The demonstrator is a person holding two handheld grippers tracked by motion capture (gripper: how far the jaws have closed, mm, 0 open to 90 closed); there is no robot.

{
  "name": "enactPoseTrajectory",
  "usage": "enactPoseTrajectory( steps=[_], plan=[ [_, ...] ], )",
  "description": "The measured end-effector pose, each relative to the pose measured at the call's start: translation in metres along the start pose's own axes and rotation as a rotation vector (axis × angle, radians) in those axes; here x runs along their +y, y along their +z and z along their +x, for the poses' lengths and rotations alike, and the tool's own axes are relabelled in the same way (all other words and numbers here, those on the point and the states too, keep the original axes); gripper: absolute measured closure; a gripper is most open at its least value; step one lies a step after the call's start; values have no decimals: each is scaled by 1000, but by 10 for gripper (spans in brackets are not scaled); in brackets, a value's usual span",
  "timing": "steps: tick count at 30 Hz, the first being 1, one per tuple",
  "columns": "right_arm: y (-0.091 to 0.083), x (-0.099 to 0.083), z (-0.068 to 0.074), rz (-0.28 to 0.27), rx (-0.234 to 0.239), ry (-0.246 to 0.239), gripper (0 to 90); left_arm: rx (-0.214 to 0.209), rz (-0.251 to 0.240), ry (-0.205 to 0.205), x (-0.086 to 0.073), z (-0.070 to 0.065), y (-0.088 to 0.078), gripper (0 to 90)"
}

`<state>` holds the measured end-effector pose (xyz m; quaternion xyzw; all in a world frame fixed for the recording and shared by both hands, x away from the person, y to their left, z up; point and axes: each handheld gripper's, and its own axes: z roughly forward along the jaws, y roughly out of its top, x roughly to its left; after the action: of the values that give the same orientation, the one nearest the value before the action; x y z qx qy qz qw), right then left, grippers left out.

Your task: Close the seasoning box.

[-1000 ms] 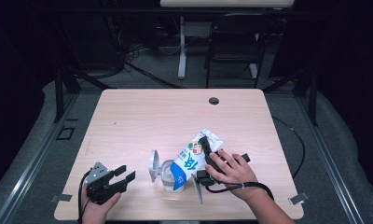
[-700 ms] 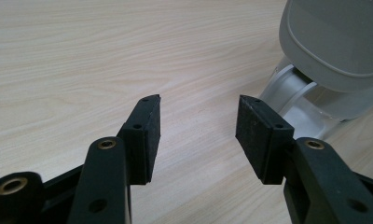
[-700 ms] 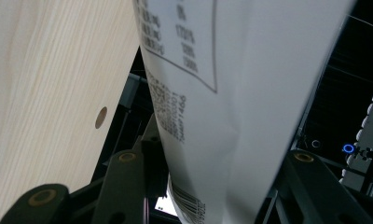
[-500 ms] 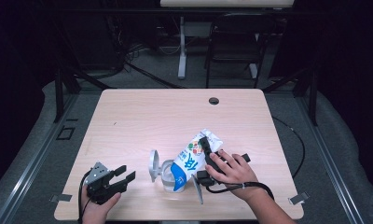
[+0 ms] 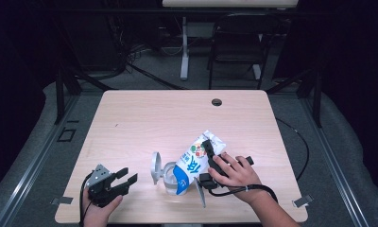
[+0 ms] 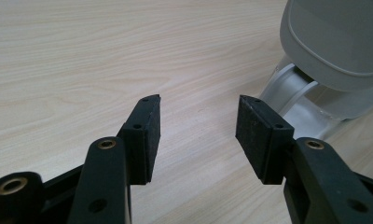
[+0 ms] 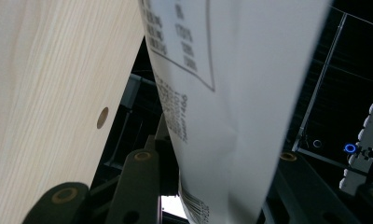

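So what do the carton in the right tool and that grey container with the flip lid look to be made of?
The carton looks like coated paperboard: printed white and blue faces, folded gable top, and a wall that dents slightly in the right gripper view. The grey container looks like moulded plastic, matte, with smooth rounded edges on its open lid, though I can't be certain.

Lab-like recording space: lone wooden table (image 5: pixel 144 123), dark curtained surround, floor cables (image 5: pixel 144 71), chair (image 5: pixel 234 52) behind

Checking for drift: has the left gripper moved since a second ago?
No. The left gripper sits at the same spot near the table's front left corner.
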<state>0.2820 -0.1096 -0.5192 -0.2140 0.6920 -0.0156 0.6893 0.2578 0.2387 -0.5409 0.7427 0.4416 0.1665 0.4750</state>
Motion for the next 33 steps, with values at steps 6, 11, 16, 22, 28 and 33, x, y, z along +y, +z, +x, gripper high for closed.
enactPoseTrajectory(
  steps=[6, 11, 16, 22, 28, 33],
  plan=[
    [0, 0, -1, 4, 5, 7, 688, -3, -2, -4, 0, 0, 0, 505],
    [0, 0, -1, -4, 5, 18, 691, -5, 7, 0, 0, 0, -1, 506],
    [0, 1, -2, 4, 0, 12, 691, -5, 7, 0, 0, 0, -1, 506],
    [0, 1, -3, -3, -3, 10, 691, -4, 1, -2, 0, 0, 0, 506],
    [-1, 1, -3, 4, -1, 6, 692, -4, -2, -1, 1, 0, -1, 506],
    [-1, 1, -3, 3, -3, 0, 693, -4, 0, -3, 1, 0, -1, 506]
  ],
)
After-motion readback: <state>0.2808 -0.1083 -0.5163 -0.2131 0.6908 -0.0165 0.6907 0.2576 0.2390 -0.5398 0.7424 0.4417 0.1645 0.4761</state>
